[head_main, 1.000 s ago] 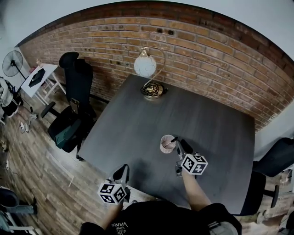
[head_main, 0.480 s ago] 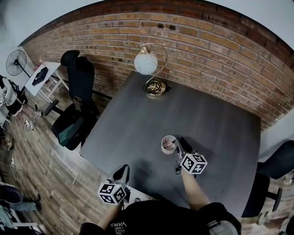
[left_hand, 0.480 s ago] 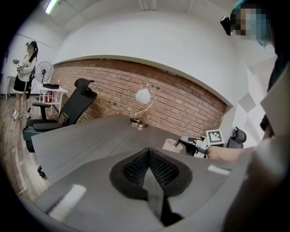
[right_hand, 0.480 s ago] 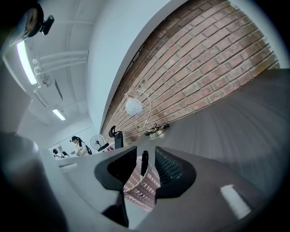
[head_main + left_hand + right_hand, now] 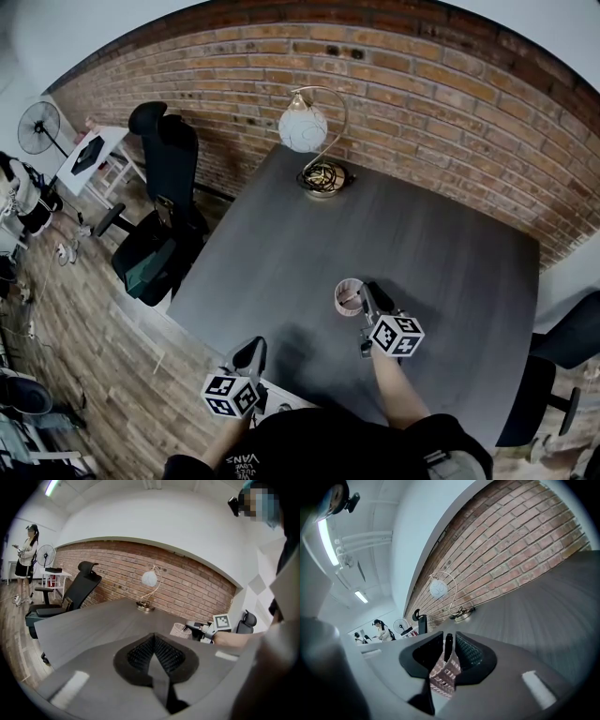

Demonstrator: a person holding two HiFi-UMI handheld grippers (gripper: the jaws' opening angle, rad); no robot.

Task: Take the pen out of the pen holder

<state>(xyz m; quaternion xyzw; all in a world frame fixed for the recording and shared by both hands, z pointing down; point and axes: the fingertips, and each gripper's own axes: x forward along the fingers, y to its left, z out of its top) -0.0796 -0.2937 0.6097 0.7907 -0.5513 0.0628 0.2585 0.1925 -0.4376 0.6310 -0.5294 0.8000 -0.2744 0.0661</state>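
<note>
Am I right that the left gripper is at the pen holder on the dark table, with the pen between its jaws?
Not quite: it is the right gripper at the pen holder. The right gripper view shows the pen between its closing jaws, not yet pinched.

A dark grey table (image 5: 281, 272) fills the middle of the head view. At its far edge, upper centre, stands a lamp (image 5: 303, 129) with a white globe on a curved stem and a round base. Behind it a red brick wall (image 5: 450, 103) runs across the top. A black office chair (image 5: 159, 187) stands left of the table on the wooden floor (image 5: 84, 319). At the upper left are a fan (image 5: 37, 127) and a small white side table (image 5: 94, 155). Another dark chair (image 5: 562, 347) shows at the right edge.
</note>
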